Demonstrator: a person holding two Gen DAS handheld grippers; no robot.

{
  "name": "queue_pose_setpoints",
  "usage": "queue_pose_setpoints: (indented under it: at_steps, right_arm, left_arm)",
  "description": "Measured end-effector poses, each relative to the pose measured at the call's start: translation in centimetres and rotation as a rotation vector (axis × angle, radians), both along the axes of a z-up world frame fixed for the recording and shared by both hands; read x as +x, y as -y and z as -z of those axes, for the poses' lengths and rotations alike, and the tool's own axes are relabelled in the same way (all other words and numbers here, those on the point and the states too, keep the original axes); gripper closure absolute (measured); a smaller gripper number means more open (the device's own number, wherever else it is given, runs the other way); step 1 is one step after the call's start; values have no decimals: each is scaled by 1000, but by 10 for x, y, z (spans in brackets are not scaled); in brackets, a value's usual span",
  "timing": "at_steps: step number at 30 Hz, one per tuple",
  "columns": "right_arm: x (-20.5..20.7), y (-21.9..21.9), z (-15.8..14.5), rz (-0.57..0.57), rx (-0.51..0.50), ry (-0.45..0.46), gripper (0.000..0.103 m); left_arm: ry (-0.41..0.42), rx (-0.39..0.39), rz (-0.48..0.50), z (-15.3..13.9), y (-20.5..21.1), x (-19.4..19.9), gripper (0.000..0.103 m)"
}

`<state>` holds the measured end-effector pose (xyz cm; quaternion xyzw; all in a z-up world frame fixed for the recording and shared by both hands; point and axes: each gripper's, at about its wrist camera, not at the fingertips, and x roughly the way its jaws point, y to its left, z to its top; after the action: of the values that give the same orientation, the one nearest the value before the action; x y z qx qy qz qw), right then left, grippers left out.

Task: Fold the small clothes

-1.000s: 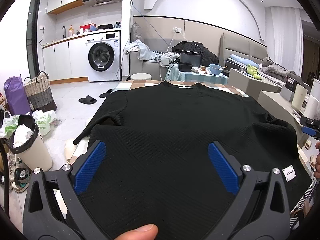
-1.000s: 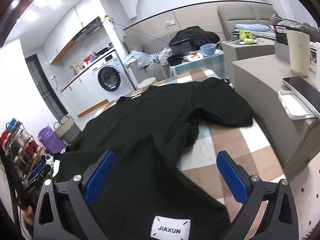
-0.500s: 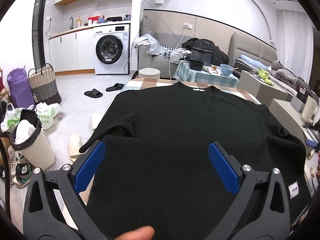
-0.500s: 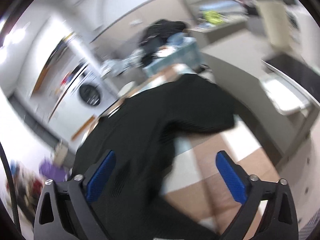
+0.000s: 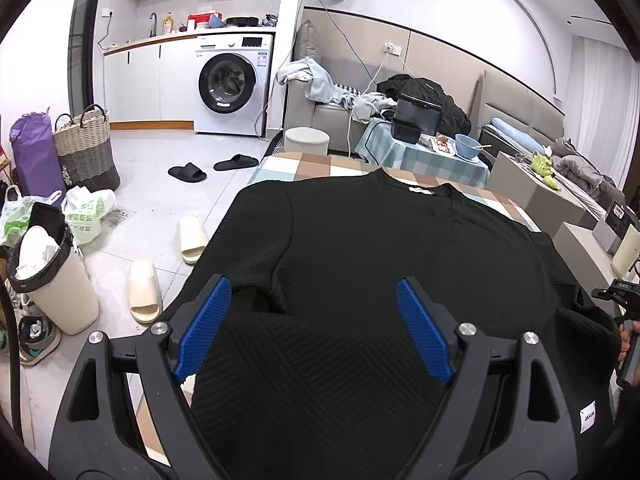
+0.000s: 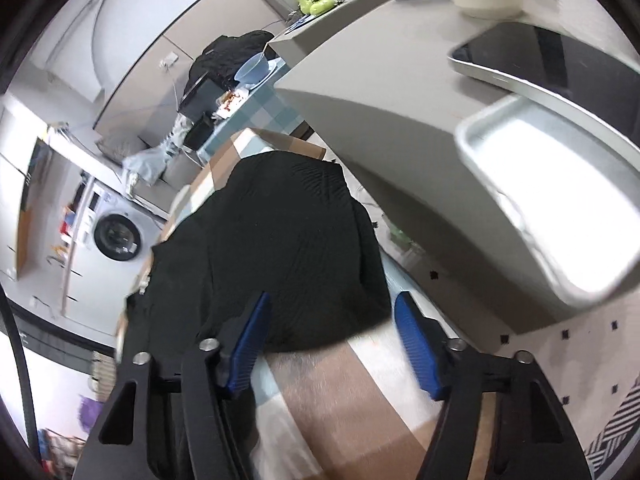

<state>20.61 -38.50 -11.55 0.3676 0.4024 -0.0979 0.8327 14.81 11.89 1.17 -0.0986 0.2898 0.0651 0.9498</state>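
Shirt point(image 5: 380, 264) flat on table point(image 5: 304, 162), 0 folds done. My left gripper point(image 5: 316, 332) and right gripper point(image 6: 332, 344) jaws apart, just been closing, clamping nothing; right at sleeve point(image 6: 288, 240).

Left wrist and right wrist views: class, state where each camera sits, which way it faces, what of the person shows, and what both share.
Left wrist: on the left hand-held gripper, facing across the black shirt toward the washing machine; a hand shows at the right edge.
Right wrist: on the right hand-held gripper, rolled, aimed down at the shirt's sleeve and the checked tablecloth; no body shows.
Shared: shirt, washing machine, blue bowl.
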Motion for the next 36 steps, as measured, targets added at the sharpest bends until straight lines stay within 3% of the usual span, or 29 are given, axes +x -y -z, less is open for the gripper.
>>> queue_pose_setpoints:
  at_steps: [1, 3, 4, 8, 12, 15, 18, 20, 23, 25, 32, 36]
  right_arm:
    - [4, -4, 0, -7, -23, -8, 53]
    - [14, -12, 2, -22, -67, -38, 85]
    - [19, -14, 3, -19, -87, -56, 87]
    - [19, -9, -20, 25, -172, 4, 90]
    - [27, -12, -53, -2, -175, 117, 90]
    - [47, -46, -81, -146, -143, 248, 90]
    - [71, -113, -99, -455, -109, 319, 90]
    - [79, -154, -97, -627, -100, 294, 90]
    - [79, -186, -82, -745, -151, 203, 67]
    - [76, -182, -74, -719, -154, 174, 66]
    - [81, -152, -21, -567, -195, -108, 67]
    - [67, -147, -29, -553, -200, -71, 64]
  left_arm:
    - [-2, 1, 2, 2, 0, 3, 19]
    - [-3, 3, 6, 5, 5, 9, 19]
    - [-5, 1, 11, 6, 6, 13, 19]
    - [-6, 15, 11, 10, 10, 20, 19]
    - [-1, 13, 6, 12, 13, 20, 19]
    - [7, 3, 1, 11, 11, 16, 19]
    - [18, 11, -1, 9, 9, 9, 19]
    - [18, 24, -4, 8, 11, 8, 19]
    - [10, 41, -19, 7, 11, 3, 19]
    - [3, 34, -38, 9, 6, 1, 19]
    - [-38, -43, -165, 23, -34, -3, 18]
    - [-72, -118, -278, 34, -75, -5, 18]
